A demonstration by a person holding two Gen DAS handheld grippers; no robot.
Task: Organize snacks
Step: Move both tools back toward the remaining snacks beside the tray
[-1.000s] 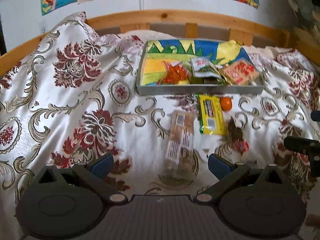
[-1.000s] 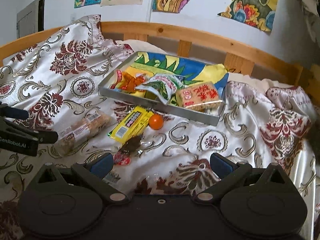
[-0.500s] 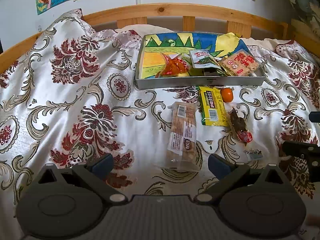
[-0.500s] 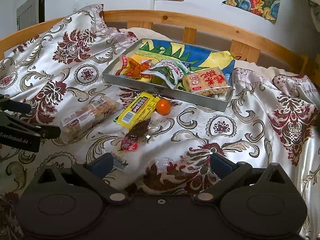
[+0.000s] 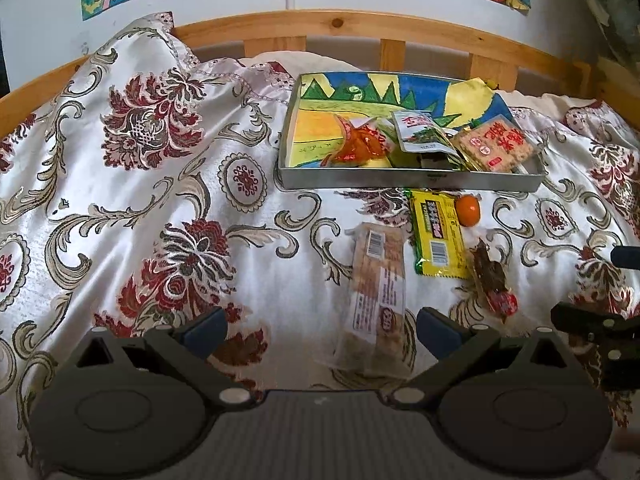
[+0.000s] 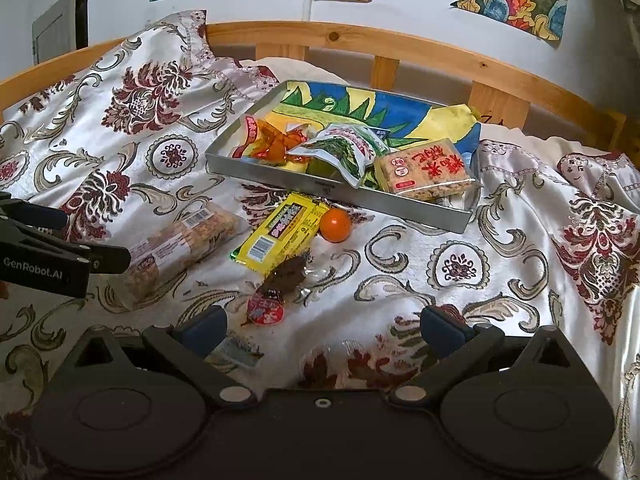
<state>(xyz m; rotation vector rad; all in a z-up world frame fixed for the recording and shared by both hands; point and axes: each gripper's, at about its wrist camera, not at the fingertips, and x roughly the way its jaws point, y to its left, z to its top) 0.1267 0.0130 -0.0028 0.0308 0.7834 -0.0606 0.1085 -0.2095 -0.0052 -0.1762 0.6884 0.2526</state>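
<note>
A metal tray [image 5: 408,181] [image 6: 276,170] lined with a painted sheet lies on the bed. It holds an orange-red packet [image 5: 358,146], a green-white pouch [image 6: 340,148] and a cracker pack [image 6: 424,170]. In front of it on the cover lie a long biscuit pack [image 5: 378,288] [image 6: 180,248], a yellow packet [image 5: 436,238] [image 6: 280,236], a small orange ball [image 5: 468,210] [image 6: 335,225] and a dark brown snack with a red end [image 5: 492,280] [image 6: 276,284]. My left gripper [image 5: 322,330] is open, just left of the biscuit pack's near end. My right gripper [image 6: 324,330] is open and empty, the dark snack near its left finger.
A wooden bed rail [image 5: 340,28] runs behind the tray, with drawings on the wall above. The patterned satin cover [image 5: 160,208] is rumpled and rises at the left. A small clear wrapper [image 6: 240,350] lies by my right gripper's left finger.
Both grippers have drawn a little nearer to the snacks and the view has tilted down. The biscuit pack now lies closer to my left gripper's right finger. Both stay open.
</note>
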